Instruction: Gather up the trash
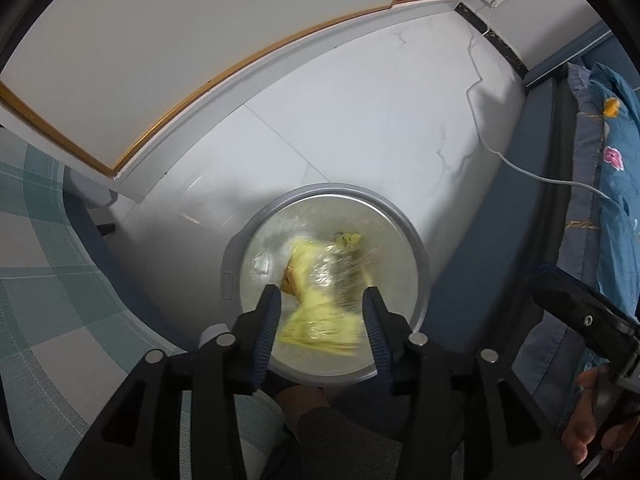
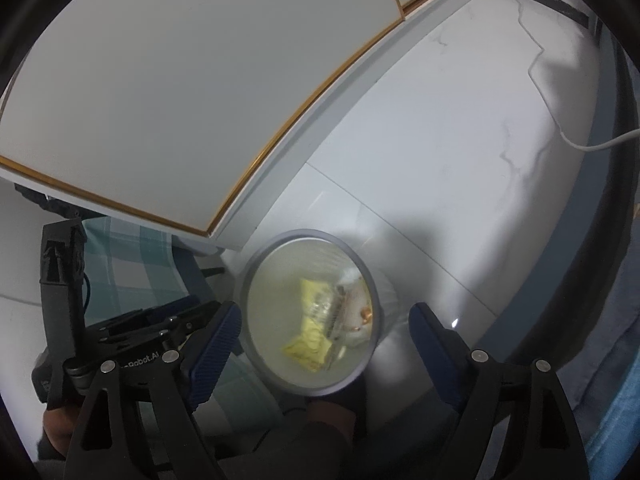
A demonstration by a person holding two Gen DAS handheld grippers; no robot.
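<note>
A round grey trash bin (image 1: 416, 248) with a clear liner stands on the white floor right below both grippers. In the left wrist view a yellow wrapper (image 1: 320, 280) shows blurred inside the bin's mouth, in the gap of my left gripper (image 1: 322, 308). That gripper is open and its pads stand clear of the wrapper. The right wrist view looks into the bin (image 2: 250, 276): the yellow wrapper (image 2: 310, 312) lies inside, beside clear crumpled plastic (image 2: 356, 312). My right gripper (image 2: 326, 336) hangs wide open above the bin with nothing held.
A white cabinet with gold trim (image 1: 160, 80) stands behind the bin. A green plaid cloth (image 1: 40, 280) lies at the left, blue flowered bedding (image 1: 612, 152) at the right. A white cable (image 1: 520, 164) runs across the marble floor. A person's hand (image 1: 588, 436) holds the right gripper's handle.
</note>
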